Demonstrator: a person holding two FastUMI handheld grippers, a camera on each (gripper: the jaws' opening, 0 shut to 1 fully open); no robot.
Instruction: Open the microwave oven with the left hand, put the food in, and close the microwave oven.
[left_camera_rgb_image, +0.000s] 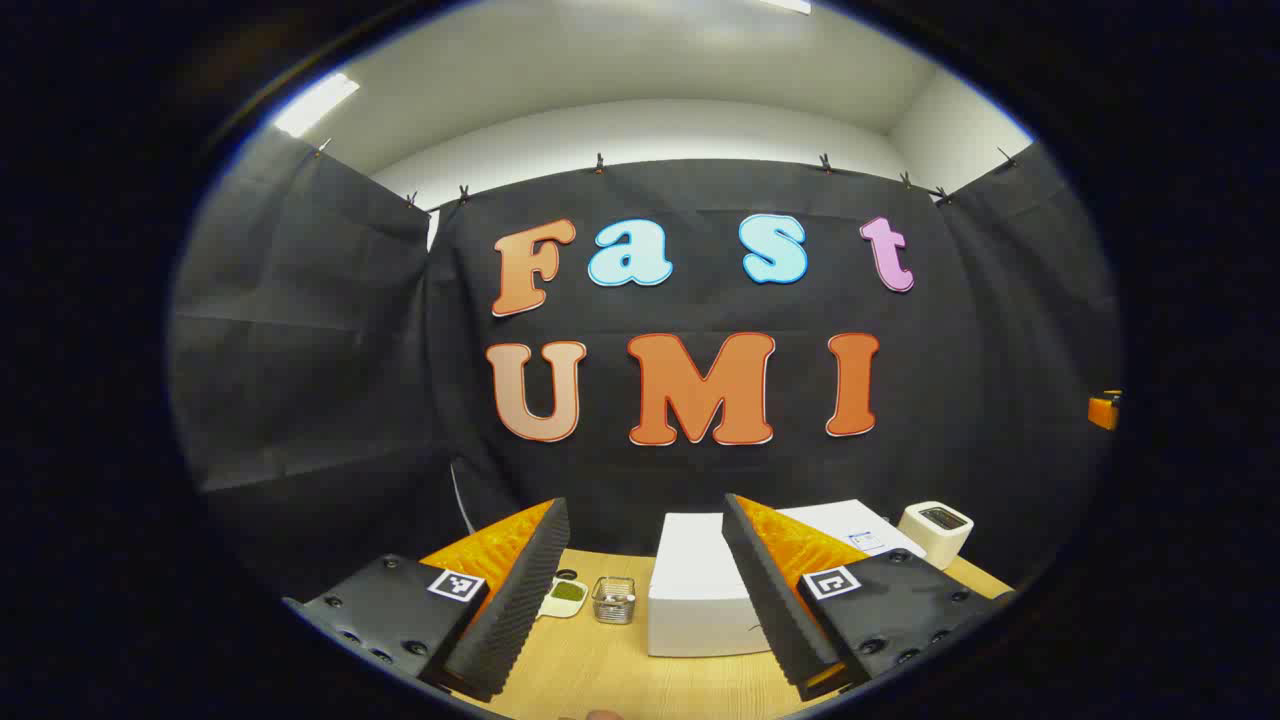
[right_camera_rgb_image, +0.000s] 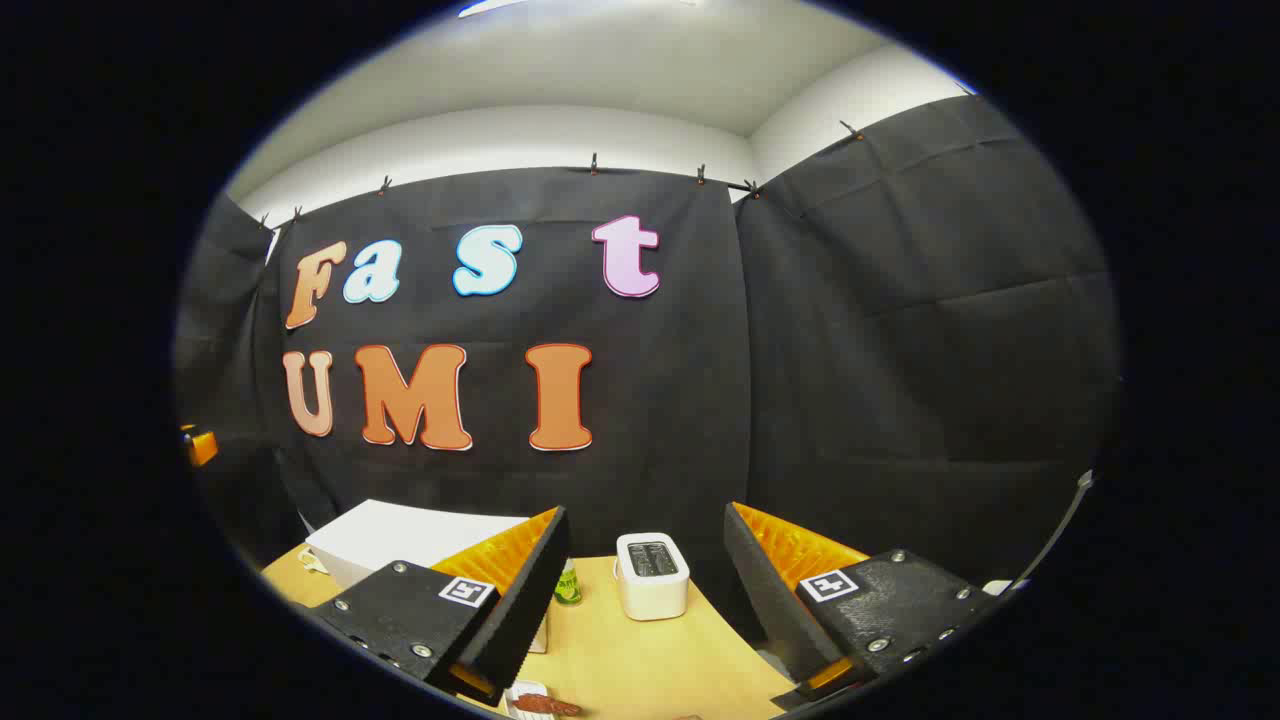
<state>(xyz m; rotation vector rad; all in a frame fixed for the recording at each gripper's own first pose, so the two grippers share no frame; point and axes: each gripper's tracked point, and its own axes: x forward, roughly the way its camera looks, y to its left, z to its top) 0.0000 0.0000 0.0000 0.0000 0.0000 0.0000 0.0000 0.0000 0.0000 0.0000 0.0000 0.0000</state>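
- Left gripper view, my left gripper (left_camera_rgb_image: 640, 600): fingers spread wide, nothing between them, held above the near edge of the wooden table (left_camera_rgb_image: 600, 670).
- Left gripper view, microwave oven (left_camera_rgb_image: 700, 590): a white box on the table, straight ahead and partly behind my right-hand finger. Door appears closed; I cannot make out a handle from here.
- Left gripper view, step in hand, as I judge it: the opening has not begun. To do it well I would come in low and square to the front face, find the door's edge or handle first, then close on that alone and swing along the hinge's arc, not straight back.
- Left gripper view, surroundings: a small clear container (left_camera_rgb_image: 613, 599) and a little dish with something green (left_camera_rgb_image: 566, 595) sit just left of the oven, near where the door may swing. A white toaster (left_camera_rgb_image: 936, 531) stands well to the right.
- Right gripper view, my right gripper (right_camera_rgb_image: 645, 610): fingers likewise wide apart, holding nothing.
- Right gripper view, food (right_camera_rgb_image: 545, 706): a brownish piece on a small white plate (right_camera_rgb_image: 522, 691) at the bottom edge, just below my left-hand finger.
- Right gripper view, surroundings: the toaster (right_camera_rgb_image: 652, 575) lies ahead between my fingers, a green-labelled bottle (right_camera_rgb_image: 568, 585) beside it, the oven (right_camera_rgb_image: 400, 540) off to the left.
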